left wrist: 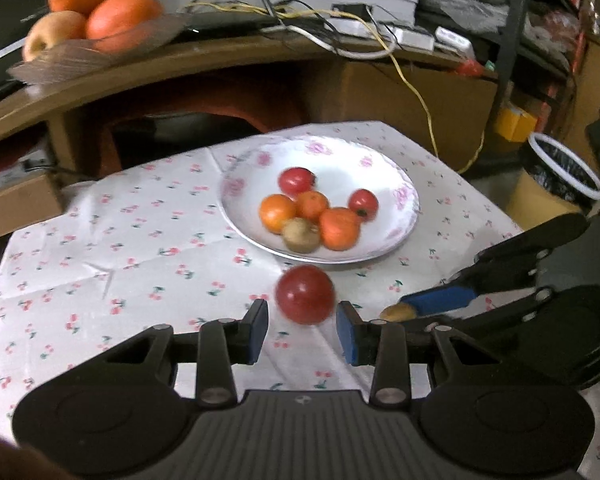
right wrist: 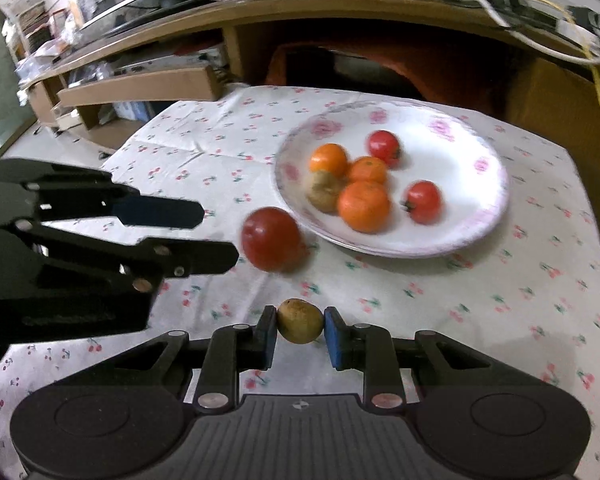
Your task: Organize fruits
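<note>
Clutter around the fruit table — desk, cables, boxes

A cherry-print tablecloth [left wrist: 100,272] covers the low table; behind it a curved wooden desk [left wrist: 228,60] carries tangled cables [left wrist: 340,20], among them a yellow wire [left wrist: 424,108] trailing down its front. Cardboard boxes [right wrist: 140,88] sit beneath the desk — and a white-rimmed bin with a black liner [left wrist: 564,168] stands off to the right.

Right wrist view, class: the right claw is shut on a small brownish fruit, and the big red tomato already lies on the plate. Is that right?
Not quite. In the right wrist view the right claw is shut on the small brownish fruit, but the big red tomato lies on the tablecloth beside the plate, not on it.
</note>
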`<state>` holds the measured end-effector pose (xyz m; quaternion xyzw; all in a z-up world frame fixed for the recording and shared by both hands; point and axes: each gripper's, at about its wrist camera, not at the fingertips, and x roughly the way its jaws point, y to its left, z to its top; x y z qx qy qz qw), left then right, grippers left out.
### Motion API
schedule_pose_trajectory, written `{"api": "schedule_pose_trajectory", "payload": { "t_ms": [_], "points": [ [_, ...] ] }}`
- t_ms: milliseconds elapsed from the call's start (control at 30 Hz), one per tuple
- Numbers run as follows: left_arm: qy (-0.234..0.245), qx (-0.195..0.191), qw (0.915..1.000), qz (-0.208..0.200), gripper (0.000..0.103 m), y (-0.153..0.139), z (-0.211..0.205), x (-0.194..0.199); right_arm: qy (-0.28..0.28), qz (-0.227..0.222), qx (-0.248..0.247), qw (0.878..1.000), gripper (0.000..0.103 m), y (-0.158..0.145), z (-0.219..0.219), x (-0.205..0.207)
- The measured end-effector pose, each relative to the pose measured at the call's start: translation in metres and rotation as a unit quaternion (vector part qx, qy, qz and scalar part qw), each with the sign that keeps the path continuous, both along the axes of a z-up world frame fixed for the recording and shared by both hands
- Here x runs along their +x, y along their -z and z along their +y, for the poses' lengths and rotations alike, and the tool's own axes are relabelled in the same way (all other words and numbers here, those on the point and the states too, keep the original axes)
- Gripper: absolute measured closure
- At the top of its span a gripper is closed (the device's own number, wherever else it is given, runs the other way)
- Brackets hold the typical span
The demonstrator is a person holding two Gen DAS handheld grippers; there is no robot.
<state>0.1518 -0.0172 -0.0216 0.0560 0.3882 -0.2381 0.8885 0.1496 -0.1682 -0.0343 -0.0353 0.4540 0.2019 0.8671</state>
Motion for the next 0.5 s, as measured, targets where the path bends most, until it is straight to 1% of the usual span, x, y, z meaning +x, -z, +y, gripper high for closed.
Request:
{"api": "schedule_pose_trajectory", "payload": {
  "t_ms": [200,233,300,433,500],
  "points": [
    [-0.011,0.018,0.9998,0.002,0.060,0.014,-0.017,0.013,0.017,0.005,0.005,1.000,0.078,0.000,-0.022,-0.007],
    [-0.012,0.018,0.9998,0.002,0.058,0.015,-0.019,0.016,0.018,0.007,0.005,1.000,0.078,0.000,-0.024,-0.008],
    [-0.013,0.016,0.9998,0.001,0.056,0.018,-0.022,0.019,0.019,0.009,0.006,1.000,0.078,0.001,-0.027,-0.008],
    [-0.015,0.026,0.9995,0.000,0.055,0.027,-0.029,0.026,0.020,0.012,0.006,1.000,0.078,0.002,-0.029,-0.007],
    [-0.018,0.024,0.9995,0.002,0.055,0.031,-0.030,0.029,0.020,0.014,0.007,1.000,0.078,0.003,-0.030,-0.007]
  ]
}}
